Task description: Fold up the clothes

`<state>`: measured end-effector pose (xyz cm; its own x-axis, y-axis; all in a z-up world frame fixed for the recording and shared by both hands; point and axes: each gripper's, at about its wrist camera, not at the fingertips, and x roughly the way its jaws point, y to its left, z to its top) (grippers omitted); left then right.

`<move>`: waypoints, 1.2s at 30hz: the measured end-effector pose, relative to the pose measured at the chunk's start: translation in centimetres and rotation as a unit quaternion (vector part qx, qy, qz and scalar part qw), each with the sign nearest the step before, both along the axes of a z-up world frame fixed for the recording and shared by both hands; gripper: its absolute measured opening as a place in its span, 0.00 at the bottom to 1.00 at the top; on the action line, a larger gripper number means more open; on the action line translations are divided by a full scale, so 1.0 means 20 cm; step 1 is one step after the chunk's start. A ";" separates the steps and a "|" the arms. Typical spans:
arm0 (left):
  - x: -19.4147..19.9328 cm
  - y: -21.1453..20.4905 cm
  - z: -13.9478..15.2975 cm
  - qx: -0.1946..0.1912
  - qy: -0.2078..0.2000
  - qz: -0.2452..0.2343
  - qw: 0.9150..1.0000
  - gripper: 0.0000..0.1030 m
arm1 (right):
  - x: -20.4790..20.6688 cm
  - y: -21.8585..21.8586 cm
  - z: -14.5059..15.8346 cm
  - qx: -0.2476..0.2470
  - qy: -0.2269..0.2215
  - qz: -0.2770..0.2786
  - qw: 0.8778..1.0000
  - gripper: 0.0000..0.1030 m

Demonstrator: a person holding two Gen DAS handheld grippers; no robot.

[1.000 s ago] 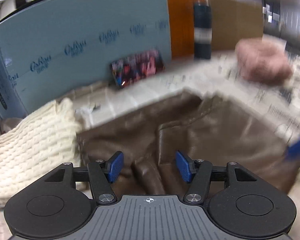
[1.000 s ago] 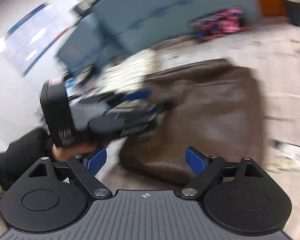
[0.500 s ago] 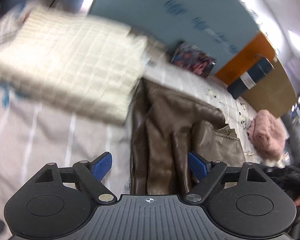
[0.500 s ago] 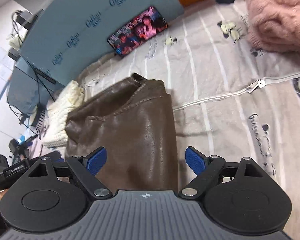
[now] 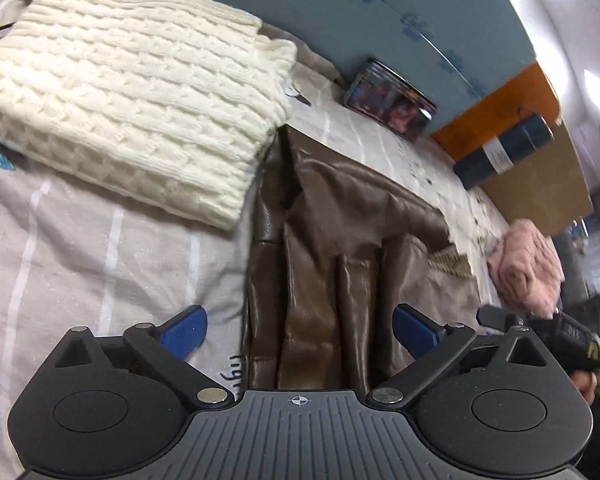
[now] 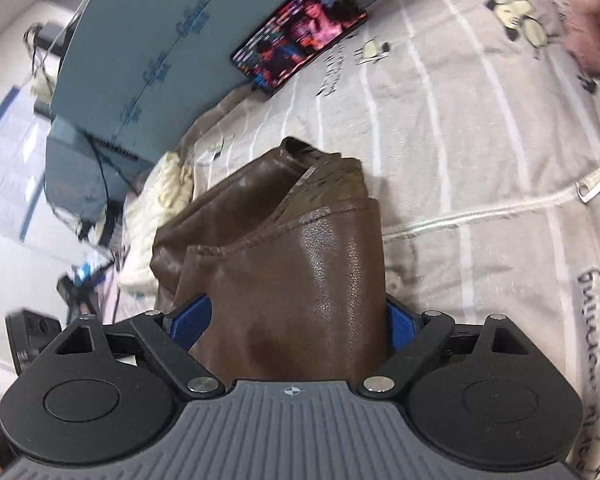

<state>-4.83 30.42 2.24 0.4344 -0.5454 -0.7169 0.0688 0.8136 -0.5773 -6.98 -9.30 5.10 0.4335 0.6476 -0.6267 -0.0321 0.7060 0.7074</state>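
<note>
The right gripper (image 6: pixel 296 328) straddles the folded brown leather jacket (image 6: pixel 284 272), jaws opening, pads not clamped. The left gripper (image 5: pixel 300 330), jaws spreading, grips nothing; the jacket's long axis runs toward twelve o'clock on the striped bedsheet (image 5: pixel 80 248).

One brown leather garment (image 5: pixel 332 264), one cream sweater (image 5: pixel 128 96), one pink knit (image 5: pixel 528 268), one phone (image 6: pixel 300 44)

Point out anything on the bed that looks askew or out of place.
The brown leather jacket is only roughly folded: its layers are bunched and uneven, and a ribbed hem pokes out on one side. The cream sweater beside it lies neatly folded.
</note>
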 end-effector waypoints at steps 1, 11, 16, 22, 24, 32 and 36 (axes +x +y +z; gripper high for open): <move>0.00 0.00 -0.01 -0.009 0.001 -0.013 1.000 0.97 | 0.00 -0.01 -0.01 0.005 0.000 0.003 1.000 0.86; 0.04 -0.03 -0.04 -0.056 0.003 -0.014 0.998 0.99 | -0.01 -0.03 -0.10 0.115 0.026 -0.068 0.991 0.85; 0.01 -0.02 -0.04 -0.061 -0.004 -0.046 0.997 0.99 | -0.09 0.09 -0.07 0.093 0.039 -0.056 0.993 0.78; 0.00 0.02 -0.06 -0.084 -0.011 -0.073 0.994 0.99 | -0.26 0.17 -0.10 0.080 0.045 -0.119 0.989 0.42; -0.01 0.00 -0.04 -0.067 -0.021 -0.073 0.995 0.96 | -0.25 0.20 -0.11 0.079 0.037 -0.127 0.988 0.39; -0.10 0.06 -0.02 -0.031 -0.021 0.025 0.999 0.36 | -0.07 0.23 -0.18 0.119 0.034 -0.083 0.989 0.21; -0.20 0.03 0.08 -0.032 -0.032 0.077 0.996 0.18 | -0.04 0.15 -0.14 0.171 0.035 -0.033 0.984 0.14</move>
<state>-8.84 30.93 3.85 0.5599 -0.5115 -0.6518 -0.0166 0.7796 -0.6261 -7.86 -6.28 2.36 0.4449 0.7982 -0.4061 0.0620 0.4249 0.9031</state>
